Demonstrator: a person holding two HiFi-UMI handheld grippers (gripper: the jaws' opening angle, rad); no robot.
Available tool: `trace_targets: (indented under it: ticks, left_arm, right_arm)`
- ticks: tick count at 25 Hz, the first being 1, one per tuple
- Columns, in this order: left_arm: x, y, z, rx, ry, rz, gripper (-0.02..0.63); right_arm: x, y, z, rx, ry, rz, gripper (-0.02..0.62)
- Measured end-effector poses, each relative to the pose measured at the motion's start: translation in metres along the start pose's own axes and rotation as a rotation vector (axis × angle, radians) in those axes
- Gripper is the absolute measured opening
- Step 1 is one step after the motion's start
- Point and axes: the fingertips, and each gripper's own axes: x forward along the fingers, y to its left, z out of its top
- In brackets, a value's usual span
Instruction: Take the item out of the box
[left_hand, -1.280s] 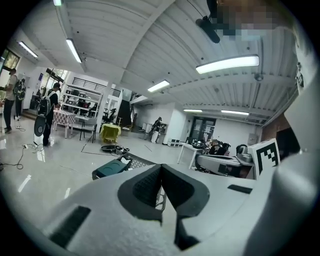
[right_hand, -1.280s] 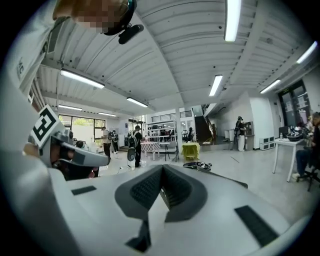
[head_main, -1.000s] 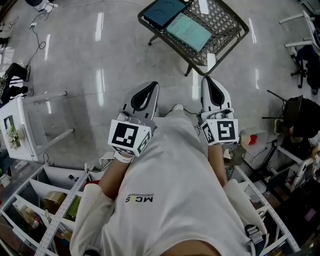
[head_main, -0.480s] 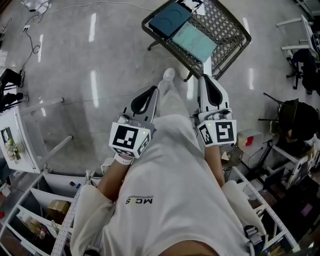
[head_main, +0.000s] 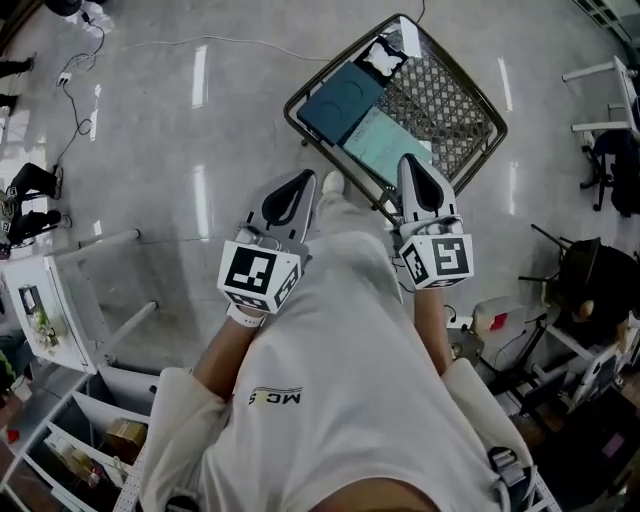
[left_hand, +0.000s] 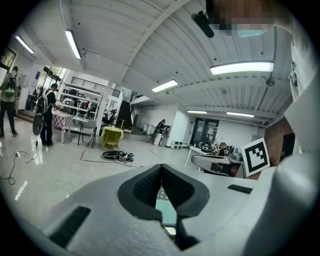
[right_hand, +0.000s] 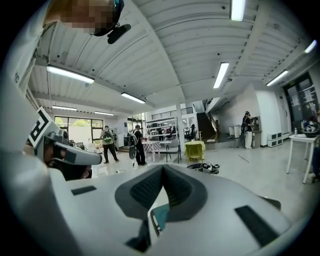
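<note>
A low table with a wire-mesh top (head_main: 455, 100) stands on the floor ahead of me. On it lie a dark teal box (head_main: 341, 103), a lighter teal box (head_main: 386, 144) and a small black-and-white item (head_main: 381, 58). My left gripper (head_main: 297, 180) and right gripper (head_main: 416, 165) are held close to the body, both shut with nothing in them. The right one's tip overlaps the table's near edge in the head view. A sliver of teal shows under the jaws in the left gripper view (left_hand: 167, 207) and the right gripper view (right_hand: 159, 214).
A white cart (head_main: 45, 300) stands at the left, with cables (head_main: 75, 65) on the glossy floor behind it. Chairs and clutter (head_main: 590, 270) crowd the right side. Shelving (head_main: 90, 440) sits at the lower left. People (right_hand: 136, 145) stand far off.
The table with the boxes has come nearer and lower in the head view as the person walks forward. Both grippers keep the same pose against the body.
</note>
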Motion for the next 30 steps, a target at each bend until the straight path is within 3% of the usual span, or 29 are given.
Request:
trace_targets:
  ticks: [9, 13, 21, 30]
  left_arm:
    - [0.115, 0.024, 0.051, 0.029, 0.003, 0.031, 0.025]
    - [0.136, 0.034, 0.049, 0.035, 0.047, 0.031, 0.025]
    - [0.185, 0.043, 0.051, 0.016, 0.088, -0.016, 0.025]
    - [0.212, 0.054, 0.043, -0.003, 0.115, -0.032, 0.025]
  right_arm:
    - [0.094, -0.086, 0.016, -0.086, 0.027, 0.058, 0.015]
    - [0.118, -0.102, 0.009, -0.093, 0.045, 0.068, 0.015]
    - [0.153, -0.144, -0.021, -0.030, 0.105, 0.001, 0.015]
    - [0.182, -0.162, -0.042, -0.028, 0.147, -0.016, 0.017]
